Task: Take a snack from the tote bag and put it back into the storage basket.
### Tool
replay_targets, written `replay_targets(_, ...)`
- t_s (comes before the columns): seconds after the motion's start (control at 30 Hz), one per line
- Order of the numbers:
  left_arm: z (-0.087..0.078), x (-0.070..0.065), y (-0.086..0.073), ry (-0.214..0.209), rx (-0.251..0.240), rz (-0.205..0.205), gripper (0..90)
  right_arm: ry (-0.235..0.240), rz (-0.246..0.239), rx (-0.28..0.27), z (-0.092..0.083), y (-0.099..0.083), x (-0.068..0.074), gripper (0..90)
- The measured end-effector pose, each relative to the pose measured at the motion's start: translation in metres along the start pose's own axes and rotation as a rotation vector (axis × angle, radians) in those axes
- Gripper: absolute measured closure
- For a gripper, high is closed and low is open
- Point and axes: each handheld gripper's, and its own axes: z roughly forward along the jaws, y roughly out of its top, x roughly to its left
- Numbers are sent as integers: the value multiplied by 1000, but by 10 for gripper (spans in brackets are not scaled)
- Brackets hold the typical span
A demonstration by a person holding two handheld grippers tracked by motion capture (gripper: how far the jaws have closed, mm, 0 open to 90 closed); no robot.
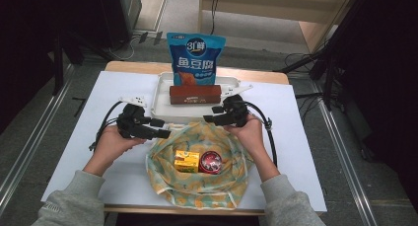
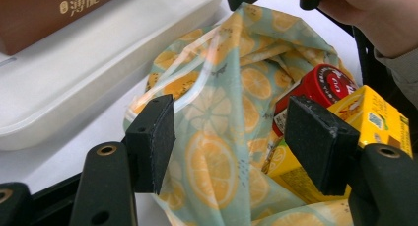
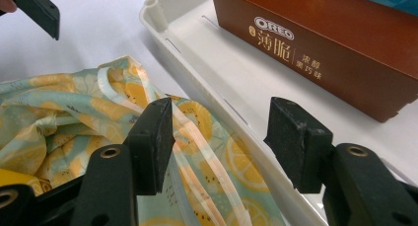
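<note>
- The lemon-print bag point(image 1: 197, 174) lies open on the near middle of the white bench point(image 1: 305, 152), its mouth facing up, just near of the white tray point(image 1: 160, 95).
- Inside it sit a yellow carton point(image 1: 187, 161) on the left and a red-lidded tin point(image 1: 211, 162) touching it on the right.
- The left gripper point(image 1: 160, 130) is at the bag's far-left rim; its jaws are spread, and in the left gripper view the rim fabric point(image 2: 217, 112) stands between the pads, touching neither as far as I can tell.
- The right gripper point(image 1: 213, 115) is at the far-right rim, jaws likewise spread; in the right gripper view a fold of the rim with its pale drawstring band point(image 3: 190, 137) lies between the pads, close against the left one.
- The telling relation: the bag's far rim runs left to right along the tray's near wall, and each gripper meets its own end of that rim, pointing inward toward the other.
- Judged from this, a pinch on both ends looks like the coming move; neither hand is clearly nearer.
- On the tray, a brown biscuit box point(image 1: 195, 94) lies with its long axis left to right, and a blue snack pouch point(image 1: 195, 58) stands behind it, well clear of both jaws.
</note>
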Motion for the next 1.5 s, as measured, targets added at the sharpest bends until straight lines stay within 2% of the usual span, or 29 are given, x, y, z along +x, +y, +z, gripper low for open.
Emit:
replay_targets(0.37,1,-17,2,-17,10,38,369,-14,-4,0,-6,-2,0,445)
replay_targets(0.9,5,-40,1,-39,27,80,370,-21,16,-1,-11,-6,-5,441)
replay_targets(1.27,6,-51,-1,-38,32,112,369,-27,27,1,-12,-8,-9,440)
replay_targets(1.5,11,-58,-4,-51,39,123,369,-30,37,4,-12,-11,-12,440)
